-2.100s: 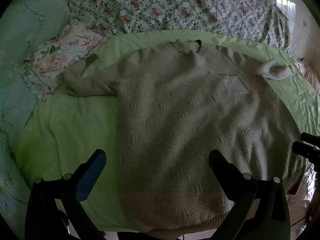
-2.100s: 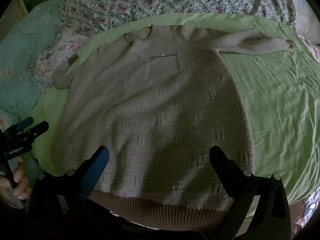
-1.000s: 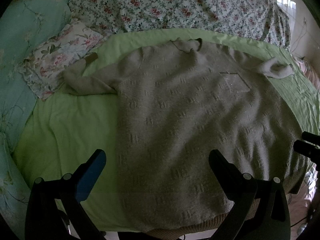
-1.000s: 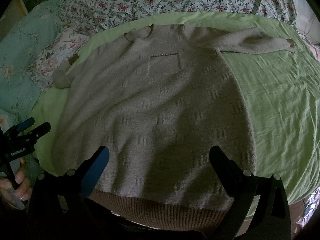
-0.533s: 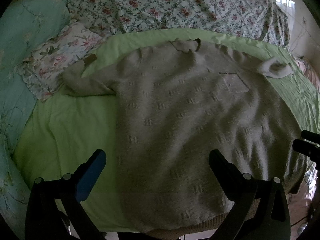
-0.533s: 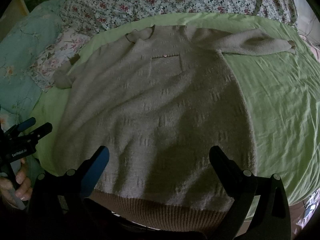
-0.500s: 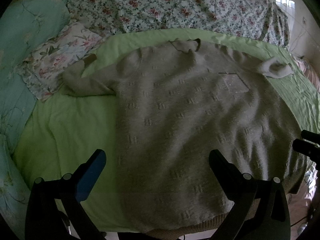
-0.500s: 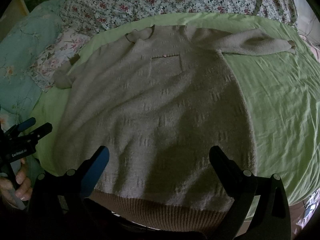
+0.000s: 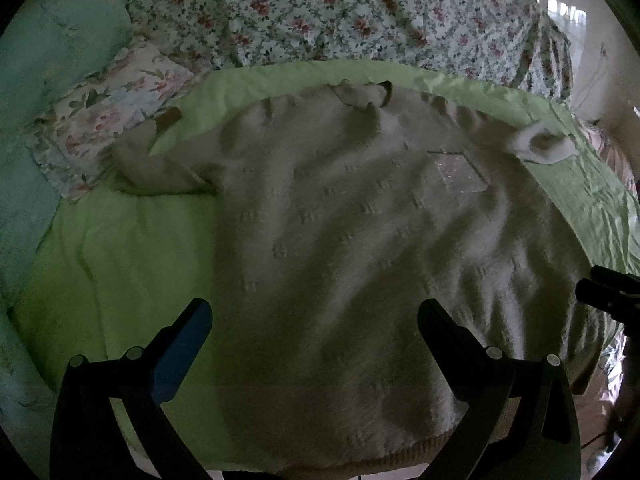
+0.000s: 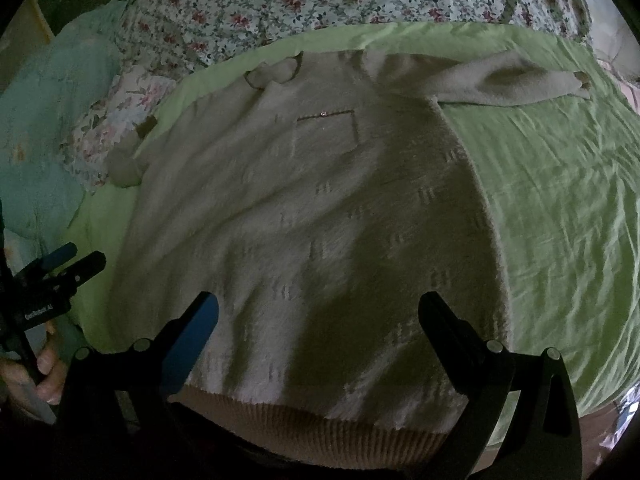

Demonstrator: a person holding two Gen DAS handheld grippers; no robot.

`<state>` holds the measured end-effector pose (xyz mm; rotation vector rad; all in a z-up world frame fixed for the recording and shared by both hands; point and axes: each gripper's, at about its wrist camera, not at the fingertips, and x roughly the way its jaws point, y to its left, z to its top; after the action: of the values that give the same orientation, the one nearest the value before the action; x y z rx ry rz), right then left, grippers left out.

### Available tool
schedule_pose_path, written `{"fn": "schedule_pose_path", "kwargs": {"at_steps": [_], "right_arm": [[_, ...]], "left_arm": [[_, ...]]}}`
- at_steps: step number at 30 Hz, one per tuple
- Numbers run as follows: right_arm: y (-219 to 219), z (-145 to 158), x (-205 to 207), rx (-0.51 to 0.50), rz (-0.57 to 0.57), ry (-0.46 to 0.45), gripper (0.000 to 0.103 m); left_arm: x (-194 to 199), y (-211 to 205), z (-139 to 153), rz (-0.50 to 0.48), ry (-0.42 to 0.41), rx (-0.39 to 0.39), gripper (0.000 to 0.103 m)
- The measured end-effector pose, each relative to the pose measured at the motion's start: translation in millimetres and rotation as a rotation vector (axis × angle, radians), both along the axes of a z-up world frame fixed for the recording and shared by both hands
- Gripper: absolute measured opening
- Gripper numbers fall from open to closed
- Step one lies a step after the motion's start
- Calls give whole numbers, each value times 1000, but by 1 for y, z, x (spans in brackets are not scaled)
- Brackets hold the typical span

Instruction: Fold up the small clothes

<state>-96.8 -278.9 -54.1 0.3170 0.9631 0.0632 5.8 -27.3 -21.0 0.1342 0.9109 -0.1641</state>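
Note:
A beige knit sweater (image 9: 360, 240) lies spread flat, front up, on a green sheet (image 9: 132, 248), collar at the far side and ribbed hem (image 10: 320, 432) at the near edge. It also shows in the right wrist view (image 10: 312, 220), with a chest pocket (image 10: 326, 130). Its sleeves (image 10: 500, 80) stretch out to both sides. My left gripper (image 9: 314, 320) is open and empty above the hem's left part. My right gripper (image 10: 318, 312) is open and empty above the hem's middle. Each gripper shows at the edge of the other's view.
A floral quilt (image 9: 320, 12) lies bunched across the far side of the bed. A floral pillow (image 9: 104, 112) and a teal cover (image 9: 52, 40) lie at the far left. The green sheet (image 10: 560, 208) is bare to the sweater's right.
Both grippers have crept slightly forward over the sweater and stay open. The sweater has not moved.

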Motion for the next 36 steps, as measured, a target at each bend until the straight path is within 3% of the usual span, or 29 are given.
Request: {"fn": "schedule_pose_path", "kwargs": {"at_steps": [9,13,17,30,36], "right_arm": [[-32,-5,9,80,-38,-17,100],[-63,-6,17,126,-92,-35,100],[-100,-2,27,112,-153,-64,98],[-326,3,98,108,-548,-143,54],[-403,-7,143,144,-626,-166,47]], "left_arm": [[13,-5,-13,-17,4,-5,103],[28,-7,-18,-16,26,-10,102],[39,-14,-16,-50,-1,-7,103],[88,-41,-31,-60,47,-2,103],[113,-49,-52,-42,102,-7,103]]}}
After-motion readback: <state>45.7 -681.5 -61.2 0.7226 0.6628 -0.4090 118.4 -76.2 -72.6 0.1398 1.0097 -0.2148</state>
